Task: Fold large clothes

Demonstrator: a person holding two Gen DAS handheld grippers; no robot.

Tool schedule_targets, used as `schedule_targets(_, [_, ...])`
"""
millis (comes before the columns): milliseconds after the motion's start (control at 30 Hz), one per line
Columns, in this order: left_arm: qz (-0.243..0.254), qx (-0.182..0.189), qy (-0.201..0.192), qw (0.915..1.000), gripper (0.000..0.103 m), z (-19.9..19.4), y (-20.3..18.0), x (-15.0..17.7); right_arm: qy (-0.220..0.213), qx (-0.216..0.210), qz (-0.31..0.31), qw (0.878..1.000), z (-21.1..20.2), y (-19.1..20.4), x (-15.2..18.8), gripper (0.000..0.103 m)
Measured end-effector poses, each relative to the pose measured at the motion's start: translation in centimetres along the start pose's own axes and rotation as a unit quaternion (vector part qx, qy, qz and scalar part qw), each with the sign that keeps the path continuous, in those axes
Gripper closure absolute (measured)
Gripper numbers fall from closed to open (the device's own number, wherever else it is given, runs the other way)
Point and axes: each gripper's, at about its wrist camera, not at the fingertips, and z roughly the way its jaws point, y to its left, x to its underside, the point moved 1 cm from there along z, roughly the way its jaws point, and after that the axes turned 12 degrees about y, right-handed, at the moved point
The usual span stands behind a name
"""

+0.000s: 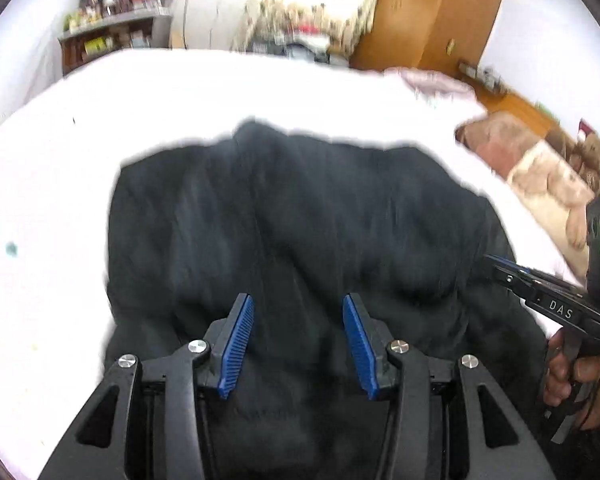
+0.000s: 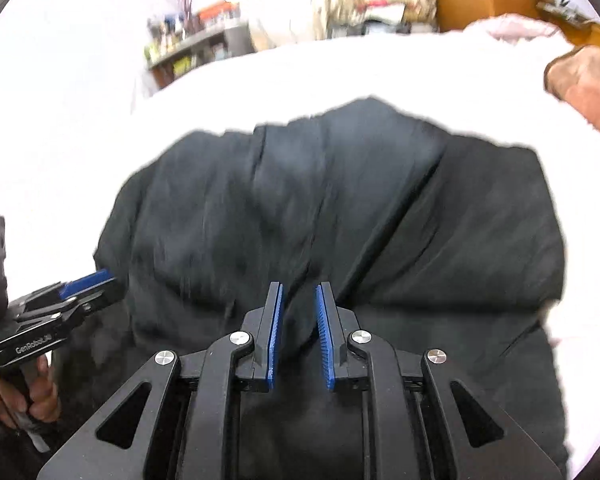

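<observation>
White bed sheet [image 1: 100, 128] carries a dark garment [image 1: 300, 208], partly folded. Left gripper [image 1: 298, 316] fingers stand moderately apart, empty. Right gripper [image 2: 299, 300] fingers stand narrow, gripping nothing.

One large black fabric garment [image 1: 300, 220] lies on one white-sheeted bed [image 1: 100, 120], with two black two-finger grippers with blue ribbed pads, left [image 1: 298, 300] and right [image 2: 299, 288], one brown patterned pillow [image 1: 540, 172] far right, and one wooden wardrobe [image 1: 432, 12] beyond.

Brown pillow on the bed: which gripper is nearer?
Right. The right gripper hovers over the black garment on the side toward the brown pillow; the left gripper is further from it, beyond the right one.
</observation>
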Motion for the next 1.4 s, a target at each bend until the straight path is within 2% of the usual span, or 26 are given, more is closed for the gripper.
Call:
schedule_targets(67, [0.002,-0.014,-0.028,0.9995,0.054,-0.1,0.4,-2.6,-0.025,0.011,0.001,1.0,-0.6,-1.0,-2.4,0.086])
schedule_targets(133, [-0.008,-0.037,-0.036,0.9986,0.054,1.2,1.3,-4.9,-0.034,0.031,0.001,0.999,0.1,-1.8,-4.5,0.086])
schedule_targets(233, [-0.032,-0.058,-0.014,0.9977,0.054,4.7,3.4,-6.8,-0.029,0.042,0.024,0.998,2.8,-4.5,-7.3,0.086])
schedule_targets(300, [-0.038,-0.064,0.008,0.9972,0.052,7.4,4.6,-6.4,-0.007,0.056,0.044,0.997,4.9,-6.4,-7.7,0.086])
schedule_targets(333, [-0.036,-0.066,0.012,0.9971,0.052,8.3,4.9,-5.9,0.0,0.05,0.047,0.998,4.7,-6.7,-6.2,0.088])
schedule_targets(400, [-0.026,-0.073,0.007,0.997,0.052,8.6,4.5,-5.6,0.005,0.045,0.044,0.998,5.4,-7.4,-5.2,0.088])
schedule_targets(533, [-0.03,-0.072,0.008,0.9969,0.052,6.5,4.3,-5.4,0.005,0.047,0.063,0.997,3.5,-7.6,-5.2,0.088])
schedule_targets(600, [-0.031,-0.056,-0.011,0.9979,0.053,3.8,3.9,-4.6,-0.012,0.046,0.06,0.997,2.0,-6.6,-5.8,0.086])
schedule_targets(667, [-0.029,-0.027,-0.031,0.9987,0.053,1.5,3.1,-3.3,-0.04,0.019,0.054,0.998,-0.9,-4.9,-4.9,0.086])
schedule_targets(733, [-0.015,-0.01,-0.027,0.9995,0.053,0.7,2.3,-1.7,-0.045,-0.015,0.038,0.998,-2.0,-2.7,-3.2,0.086])
schedule_targets(800, [-0.003,0.002,-0.007,1.0,0.053,1.3,1.4,-0.2,-0.019,-0.022,0.014,0.999,-0.9,-0.7,-1.6,0.086])
schedule_targets(900, [0.005,-0.015,0.034,0.9993,0.053,4.3,0.8,1.3,0.026,-0.028,0.011,0.999,2.1,0.1,0.4,0.086])
schedule_targets(967, [0.01,-0.027,0.043,0.9987,0.053,5.7,0.8,1.6,0.055,-0.012,0.007,0.998,4.5,0.1,1.3,0.086])
schedule_targets(1133, [0.012,-0.038,0.047,0.9981,0.053,6.0,0.2,1.4,0.073,-0.009,0.006,0.997,5.9,-0.4,1.7,0.086])
schedule_targets(1233, [0.008,-0.038,0.054,0.9978,0.053,4.0,-0.5,1.4,0.074,0.008,0.006,0.997,3.4,0.2,2.1,0.086])
schedule_targets(1400, [0.004,-0.041,0.031,0.9987,0.053,-1.4,-0.8,3.7,0.041,0.006,0.014,0.999,-3.0,0.6,5.3,0.085])
